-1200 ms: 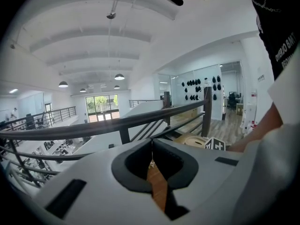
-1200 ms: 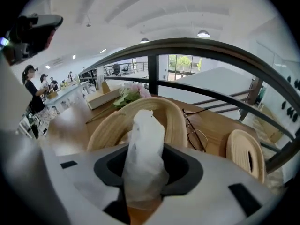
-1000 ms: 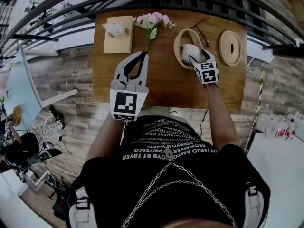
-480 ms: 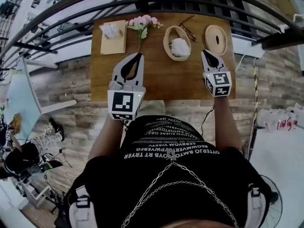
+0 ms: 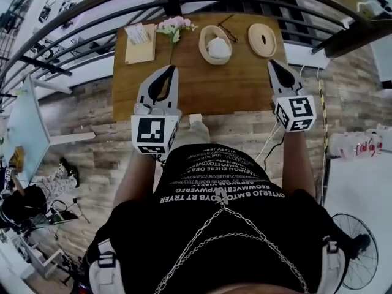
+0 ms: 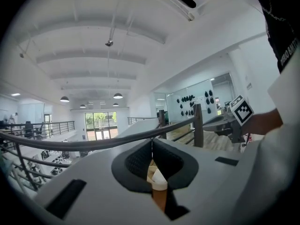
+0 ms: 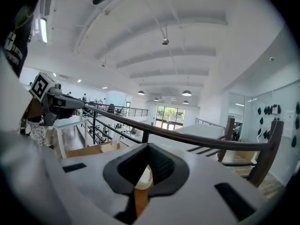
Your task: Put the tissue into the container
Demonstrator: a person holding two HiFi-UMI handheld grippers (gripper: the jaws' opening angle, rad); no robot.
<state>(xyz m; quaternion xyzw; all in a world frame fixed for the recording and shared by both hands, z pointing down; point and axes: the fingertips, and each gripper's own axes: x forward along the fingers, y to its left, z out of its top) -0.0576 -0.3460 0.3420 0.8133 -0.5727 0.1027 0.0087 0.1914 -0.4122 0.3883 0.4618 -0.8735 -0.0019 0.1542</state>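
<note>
Tissue [image 5: 219, 48], crumpled white, fills oval container [image 5: 203, 41]; left claw [image 5: 171, 69], right claw [image 5: 272, 64] closed, empty.

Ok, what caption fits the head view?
The tissue sits in the container; the shut left gripper and right gripper hover at the table's near edge.

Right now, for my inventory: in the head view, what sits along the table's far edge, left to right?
tan board → pink flowers → container with the tissue inside → oval lid
</note>
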